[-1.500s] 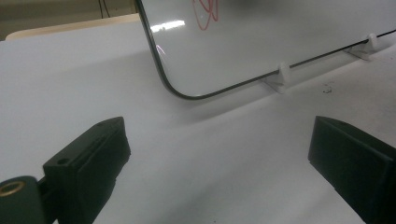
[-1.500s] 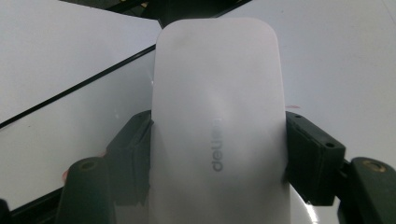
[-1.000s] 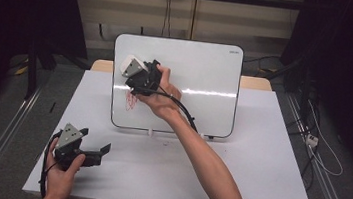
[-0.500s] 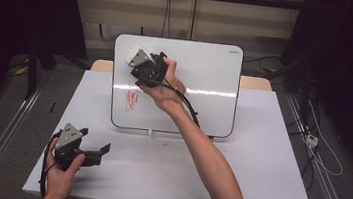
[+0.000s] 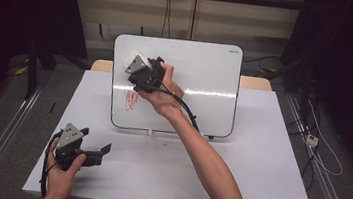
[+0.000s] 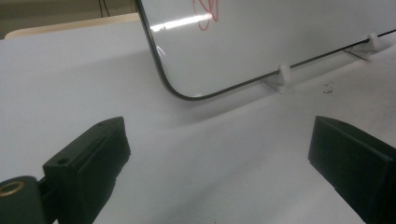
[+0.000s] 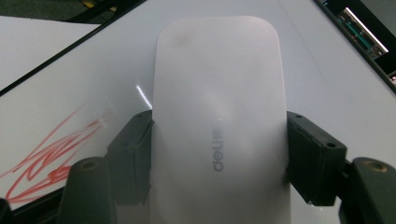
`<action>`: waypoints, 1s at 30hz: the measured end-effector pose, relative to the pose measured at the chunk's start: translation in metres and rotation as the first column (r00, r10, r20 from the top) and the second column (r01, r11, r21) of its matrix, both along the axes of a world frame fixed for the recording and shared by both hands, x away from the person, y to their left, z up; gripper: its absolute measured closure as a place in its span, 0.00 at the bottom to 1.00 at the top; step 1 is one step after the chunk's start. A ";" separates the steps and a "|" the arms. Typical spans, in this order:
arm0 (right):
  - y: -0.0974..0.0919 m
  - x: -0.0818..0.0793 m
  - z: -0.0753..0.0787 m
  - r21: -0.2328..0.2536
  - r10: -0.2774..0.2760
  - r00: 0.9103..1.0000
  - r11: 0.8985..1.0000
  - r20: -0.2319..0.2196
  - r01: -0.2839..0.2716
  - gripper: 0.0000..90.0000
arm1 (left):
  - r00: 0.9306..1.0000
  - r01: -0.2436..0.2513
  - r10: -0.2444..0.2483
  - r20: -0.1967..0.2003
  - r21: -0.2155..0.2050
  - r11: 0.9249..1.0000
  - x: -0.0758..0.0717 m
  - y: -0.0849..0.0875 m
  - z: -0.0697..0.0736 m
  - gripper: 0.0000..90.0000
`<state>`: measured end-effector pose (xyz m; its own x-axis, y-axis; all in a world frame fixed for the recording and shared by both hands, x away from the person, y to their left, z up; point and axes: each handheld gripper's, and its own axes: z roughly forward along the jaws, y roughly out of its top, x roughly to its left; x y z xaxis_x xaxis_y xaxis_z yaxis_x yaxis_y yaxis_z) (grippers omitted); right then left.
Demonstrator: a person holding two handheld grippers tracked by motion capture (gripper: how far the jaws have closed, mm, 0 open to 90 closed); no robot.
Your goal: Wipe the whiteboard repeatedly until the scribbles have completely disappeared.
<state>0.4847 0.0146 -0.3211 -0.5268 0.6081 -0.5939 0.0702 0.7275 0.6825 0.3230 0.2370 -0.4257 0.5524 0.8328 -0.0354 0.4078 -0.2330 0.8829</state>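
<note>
Far left and near you, your left gripper (image 5: 103, 150) sits low on the table (image 5: 268, 155) with its jaws spread wide and nothing between them. Keep it parked: if it drifts toward the whiteboard (image 5: 202, 72), it could nudge the little white feet (image 6: 284, 74) under the bottom edge and shift the whole board.

Moving right, the red scribble (image 5: 131, 100) lies on the left part of the board, below your right gripper (image 5: 135, 69). That gripper is clamped on the white eraser (image 7: 219, 116), jaws pressing on both of its long sides, up against the board's upper left area. The eraser is above the marks, not on them, so a sweep from here could miss the red or only clip its top.

Watch the pressure too. The board stands propped on those feet; lean hard and it may tip back or slide away. The eraser is smooth and held only by its sides, so a dragging stroke could twist it out of the grip.
</note>
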 end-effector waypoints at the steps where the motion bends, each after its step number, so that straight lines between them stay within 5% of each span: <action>1: 0.001 -0.001 -0.001 0.000 0.002 1.000 1.000 0.003 -0.002 0.35 | 1.000 0.002 -0.002 0.000 0.001 1.000 0.000 0.000 0.000 0.05; 30: 0.014 -0.030 -0.041 -0.072 0.093 0.995 0.993 -0.032 -0.095 0.35 | 1.000 0.005 -0.005 0.006 0.008 1.000 -0.001 -0.002 0.000 0.05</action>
